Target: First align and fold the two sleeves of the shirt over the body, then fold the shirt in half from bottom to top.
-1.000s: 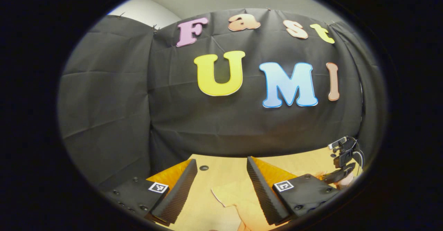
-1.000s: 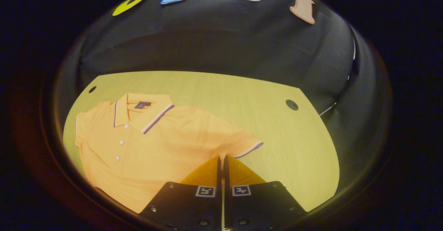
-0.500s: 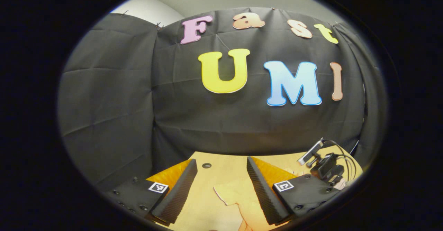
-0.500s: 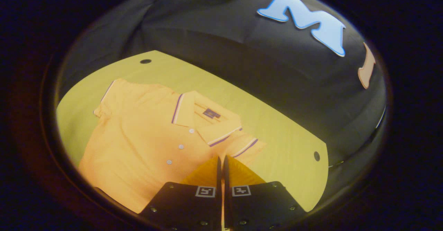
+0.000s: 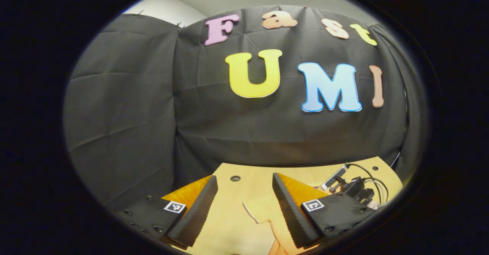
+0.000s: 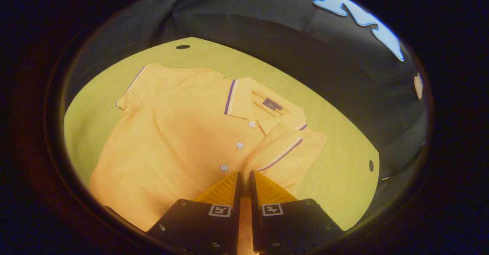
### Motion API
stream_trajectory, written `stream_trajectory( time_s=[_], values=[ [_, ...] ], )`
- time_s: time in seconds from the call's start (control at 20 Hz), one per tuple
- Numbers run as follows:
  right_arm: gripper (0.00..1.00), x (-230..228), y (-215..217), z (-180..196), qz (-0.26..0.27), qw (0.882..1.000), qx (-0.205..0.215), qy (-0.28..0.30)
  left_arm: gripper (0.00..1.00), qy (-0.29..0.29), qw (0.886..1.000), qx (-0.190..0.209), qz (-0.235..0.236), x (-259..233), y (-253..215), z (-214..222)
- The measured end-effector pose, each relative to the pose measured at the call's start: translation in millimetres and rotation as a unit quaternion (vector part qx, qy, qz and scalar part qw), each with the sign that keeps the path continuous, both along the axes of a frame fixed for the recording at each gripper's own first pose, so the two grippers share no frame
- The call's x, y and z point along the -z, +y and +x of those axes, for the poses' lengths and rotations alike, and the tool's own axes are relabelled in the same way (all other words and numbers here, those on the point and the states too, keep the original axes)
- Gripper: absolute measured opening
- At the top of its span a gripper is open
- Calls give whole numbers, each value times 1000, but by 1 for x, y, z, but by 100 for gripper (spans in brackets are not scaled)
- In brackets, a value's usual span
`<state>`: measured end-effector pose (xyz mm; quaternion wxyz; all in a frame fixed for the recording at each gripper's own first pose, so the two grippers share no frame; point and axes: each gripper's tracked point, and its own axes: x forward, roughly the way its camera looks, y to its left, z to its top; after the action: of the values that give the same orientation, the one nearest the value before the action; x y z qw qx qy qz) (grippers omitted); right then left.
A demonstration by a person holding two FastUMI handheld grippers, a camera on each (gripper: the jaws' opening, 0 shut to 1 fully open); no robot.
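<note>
- Lying flat on the table (image 6: 336, 178), the shirt (image 6: 172, 152) is seen in the right gripper view with its front up, collar (image 6: 244, 102) toward the booth's wall and buttons (image 6: 239, 145) running down the middle.
- The right gripper (image 6: 243, 176) is seen just at the shirt's front, below the lowest visible button; its fingers are nearly together, with a thin strip of shirt fabric between them.
- One sleeve (image 6: 290, 152) is folded over the body of the shirt, its striped cuff slanting just beyond the right gripper's fingertips; the fabric pinched appears to be of this sleeve.
- The other sleeve (image 6: 131, 94) is spread outward on the far side of the shirt, well apart from the right gripper.
- In the left gripper view, the left gripper (image 5: 244, 182) is held wide open above the table, with nothing grasped.
- A sleeve edge of the shirt (image 5: 263, 215) lies on the table between and below the left gripper's fingers.
- The right gripper (image 5: 353, 186), with its cables, is seen low at the right of the left gripper view.
</note>
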<state>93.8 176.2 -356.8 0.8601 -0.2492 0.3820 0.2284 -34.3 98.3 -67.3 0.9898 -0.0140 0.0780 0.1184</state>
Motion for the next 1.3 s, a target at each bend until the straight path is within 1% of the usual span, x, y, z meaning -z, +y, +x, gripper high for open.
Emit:
stream_trajectory(
  time_s=[0.05, 0.1, 0.15, 0.2, 0.45, 0.6, 0.65, 0.75, 0.9, 1.0, 1.05, 1.1, 1.15, 1.25, 1.3],
  values=[
    [21, 0, -3, 3, 5, 1000, 8, 0, 94, 3, 1000, 0, -2, 4, 3, 2],
    [22, -5, -6, 3, 12, 1000, 16, -1, 94, 8, 1000, -1, -3, 9, 4, 5],
    [37, -7, -8, 3, 19, 1000, 23, -2, 94, 11, 1000, -1, -2, 13, 3, 7],
    [41, -13, -11, 4, 25, 999, 31, -8, 94, 12, 1000, 1, -1, 17, 3, 9],
    [41, -40, -27, 5, 53, 996, 59, -30, 95, 25, 1000, 15, -6, 39, -4, 28],
    [41, -67, -28, 3, 84, 992, 75, -48, 94, 43, 999, 30, -10, 66, -13, 44],
    [39, -75, -29, 2, 96, 991, 81, -54, 94, 52, 998, 36, -13, 79, -14, 53],
    [41, -90, -32, -1, 113, 987, 92, -63, 94, 70, 996, 44, -12, 107, -17, 66],
    [39, -108, -41, -8, 122, 984, 105, -73, 94, 100, 993, 57, -13, 149, -22, 86],
    [39, -122, -48, -13, 129, 981, 115, -82, 94, 120, 990, 64, -26, 181, -22, 99],
    [41, -128, -50, -16, 137, 979, 121, -86, 94, 130, 989, 64, -30, 197, -22, 106],
    [41, -136, -53, -18, 144, 977, 129, -91, 96, 143, 987, 63, -34, 214, -21, 111],
    [41, -142, -57, -20, 150, 975, 137, -95, 94, 153, 985, 63, -38, 229, -19, 118],
    [39, -155, -65, -26, 161, 970, 153, -102, 95, 176, 982, 58, -45, 258, -14, 125],
    [41, -161, -69, -29, 165, 967, 162, -104, 95, 187, 979, 56, -52, 270, -12, 127]
  ],
)
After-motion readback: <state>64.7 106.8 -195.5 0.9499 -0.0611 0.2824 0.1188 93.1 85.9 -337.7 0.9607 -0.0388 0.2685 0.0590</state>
